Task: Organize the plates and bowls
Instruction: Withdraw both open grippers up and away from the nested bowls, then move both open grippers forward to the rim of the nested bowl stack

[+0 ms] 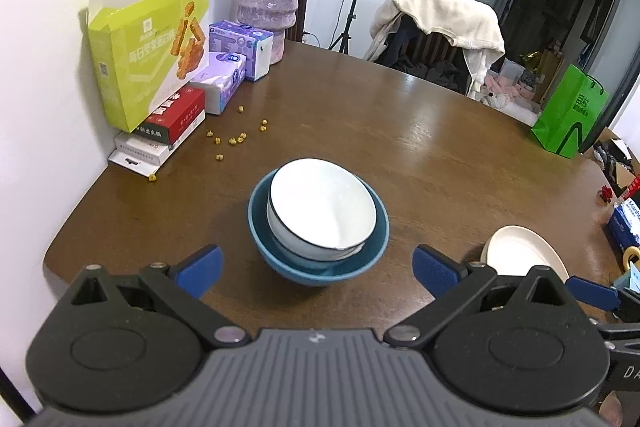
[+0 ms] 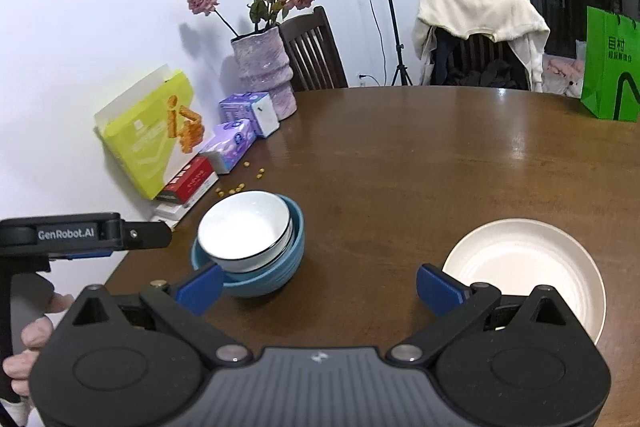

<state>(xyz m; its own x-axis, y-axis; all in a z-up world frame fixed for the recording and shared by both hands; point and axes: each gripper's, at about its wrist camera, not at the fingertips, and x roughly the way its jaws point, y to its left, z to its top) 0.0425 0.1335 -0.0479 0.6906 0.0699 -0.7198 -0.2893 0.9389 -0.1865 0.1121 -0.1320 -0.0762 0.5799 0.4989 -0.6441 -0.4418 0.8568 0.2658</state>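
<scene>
A white bowl with a dark rim rests tilted inside a blue bowl at the middle of the brown table. My left gripper is open, its blue pads on either side of the near wall of the blue bowl, not pressing on it. A cream plate lies to the right. In the right wrist view the white bowl in the blue bowl is at left and the cream plate at right. My right gripper is open over bare table between them, holding nothing.
Along the wall at left stand a yellow-green box, tissue packs, a red box and a vase of roses. Small yellow crumbs lie near them. A green bag and a draped chair are behind.
</scene>
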